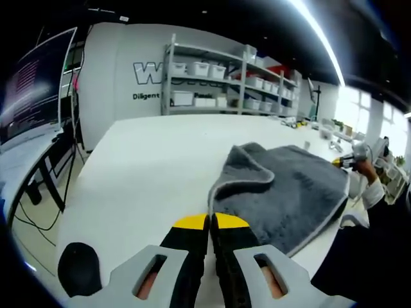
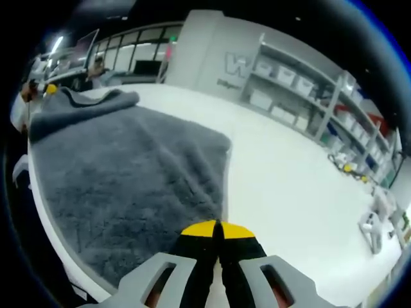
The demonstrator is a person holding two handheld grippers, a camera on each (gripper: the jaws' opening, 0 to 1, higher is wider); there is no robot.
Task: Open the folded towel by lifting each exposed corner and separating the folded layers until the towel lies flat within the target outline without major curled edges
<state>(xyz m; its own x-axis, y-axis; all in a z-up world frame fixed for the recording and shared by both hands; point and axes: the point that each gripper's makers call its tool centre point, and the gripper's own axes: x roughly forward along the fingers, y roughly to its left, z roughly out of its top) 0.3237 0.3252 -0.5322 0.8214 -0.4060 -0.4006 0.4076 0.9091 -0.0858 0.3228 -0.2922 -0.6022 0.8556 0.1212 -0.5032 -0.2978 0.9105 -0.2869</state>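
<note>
A grey fluffy towel (image 1: 295, 186) lies on the white table (image 1: 148, 173). In the left gripper view its near corner runs right into the yellow tips of my left gripper (image 1: 210, 221), which is shut on it, and the edge behind rises in a curled fold. My right gripper (image 1: 350, 162) shows at the towel's far side, held by a hand in a white sleeve. In the right gripper view the towel (image 2: 128, 173) spreads flat to the left, and my right gripper (image 2: 217, 226) is shut on its corner. The left gripper (image 2: 48, 88) sits by a bunched, raised fold at the far end.
Shelves with white bins (image 1: 212, 83) stand against the back wall. A monitor (image 1: 32, 90) and cables are off the table's left side, with a black round object (image 1: 77, 266) below. Small white devices (image 2: 379, 218) sit on the table (image 2: 289, 192) at right.
</note>
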